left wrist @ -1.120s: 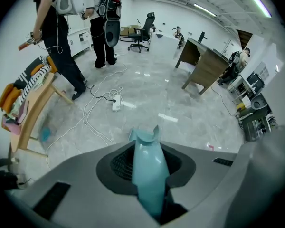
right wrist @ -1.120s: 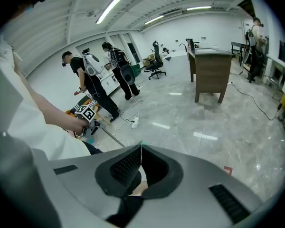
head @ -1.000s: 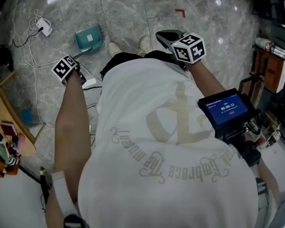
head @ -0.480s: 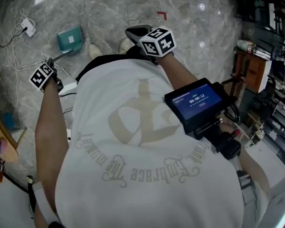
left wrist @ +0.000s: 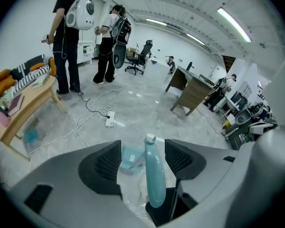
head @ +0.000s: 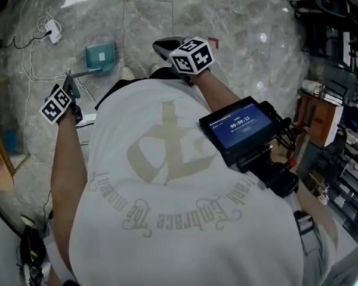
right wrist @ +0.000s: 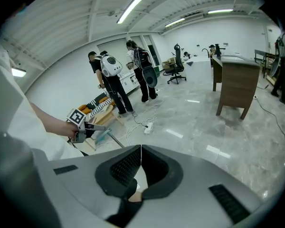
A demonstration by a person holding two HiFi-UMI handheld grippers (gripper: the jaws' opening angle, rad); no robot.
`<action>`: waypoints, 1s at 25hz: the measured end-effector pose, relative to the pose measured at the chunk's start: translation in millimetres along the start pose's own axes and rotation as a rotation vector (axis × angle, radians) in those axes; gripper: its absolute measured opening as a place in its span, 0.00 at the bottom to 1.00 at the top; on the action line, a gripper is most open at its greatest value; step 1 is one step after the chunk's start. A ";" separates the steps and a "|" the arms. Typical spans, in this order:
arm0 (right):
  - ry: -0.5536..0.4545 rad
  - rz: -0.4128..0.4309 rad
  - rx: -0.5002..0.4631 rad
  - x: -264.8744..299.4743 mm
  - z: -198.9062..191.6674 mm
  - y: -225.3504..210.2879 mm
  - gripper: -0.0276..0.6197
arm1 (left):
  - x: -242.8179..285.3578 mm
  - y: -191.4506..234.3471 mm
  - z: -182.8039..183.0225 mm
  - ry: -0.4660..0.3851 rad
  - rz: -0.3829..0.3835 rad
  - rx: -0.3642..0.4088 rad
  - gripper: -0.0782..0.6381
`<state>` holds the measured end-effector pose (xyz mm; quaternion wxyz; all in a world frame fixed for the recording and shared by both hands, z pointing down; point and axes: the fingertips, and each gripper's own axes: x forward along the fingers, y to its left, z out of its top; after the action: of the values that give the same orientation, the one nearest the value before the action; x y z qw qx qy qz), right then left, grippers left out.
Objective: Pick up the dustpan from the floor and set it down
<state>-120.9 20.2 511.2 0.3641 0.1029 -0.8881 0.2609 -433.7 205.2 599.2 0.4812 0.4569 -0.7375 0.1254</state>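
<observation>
Grey marble floor [head: 238, 34] carries the teal dustpan [head: 101, 57] at the upper left of the head view. Its long handle [left wrist: 154, 179] rises between the pads of the left claw [head: 71, 87], which is spreading without touching it, probably to release it. The right claw [head: 167, 45], at top centre, is pressed together and empty, and seems not needed here.

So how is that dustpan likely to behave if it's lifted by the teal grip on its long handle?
Probably light: the dustpan looks like thin teal plastic. Its pan sits far from the grip, so it would likely swing or twist when raised. The grip looks smooth and rounded, so it may slip in a loose hold.
</observation>
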 end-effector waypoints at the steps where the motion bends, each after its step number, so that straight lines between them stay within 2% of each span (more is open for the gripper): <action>1: -0.003 0.009 -0.008 2.4 3.4 1.0 0.07 | -6.0 1.5 4.7 -0.024 0.006 -0.005 0.50; 8: -0.014 0.100 -0.098 12.8 13.6 24.3 0.07 | -67.2 -2.9 14.8 -0.202 0.041 -0.031 0.50; 13: 0.010 0.187 -0.105 17.1 57.2 -7.5 0.07 | -73.0 -56.3 52.5 -0.206 0.037 -0.029 0.45; 16: -0.003 0.219 -0.128 18.6 62.7 -5.9 0.07 | -79.3 -75.8 47.0 -0.216 0.027 -0.014 0.41; 25: -0.049 0.286 -0.199 19.3 53.6 3.3 0.07 | -101.7 -141.2 29.6 -0.286 -0.065 0.071 0.24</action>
<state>-167.6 -5.7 491.4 0.3100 -0.0547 -0.9238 0.2180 -326.9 165.1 464.4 0.3584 0.5106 -0.7785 0.0695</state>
